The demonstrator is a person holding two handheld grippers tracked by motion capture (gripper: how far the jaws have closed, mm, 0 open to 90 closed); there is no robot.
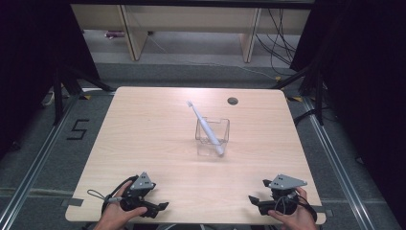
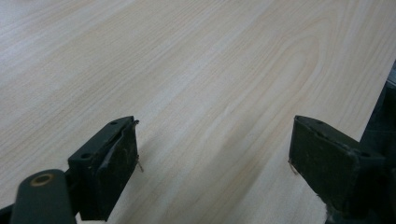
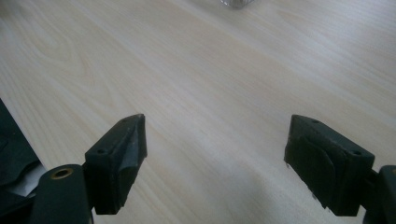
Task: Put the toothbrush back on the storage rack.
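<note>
A white electric toothbrush (image 1: 205,125) leans in a clear plastic container (image 1: 226,128) at the middle of the wooden table (image 1: 143,143), its brush head pointing up and to the far left. My left gripper (image 1: 159,197) rests near the front left edge in a hand, its jaws turned toward the right. In the left gripper view the left gripper (image 2: 215,135) is open over bare wood. My right gripper (image 1: 257,191) sits near the front right edge, jaws turned left. It is open (image 3: 215,128), and the container's base (image 3: 237,3) shows at the top edge.
A round cable hole (image 1: 232,100) lies at the back of the table, right of centre. Pale furniture (image 1: 186,24) and loose cables (image 1: 277,38) stand on the floor behind. A "5" mark (image 1: 77,129) is on the floor at the left.
</note>
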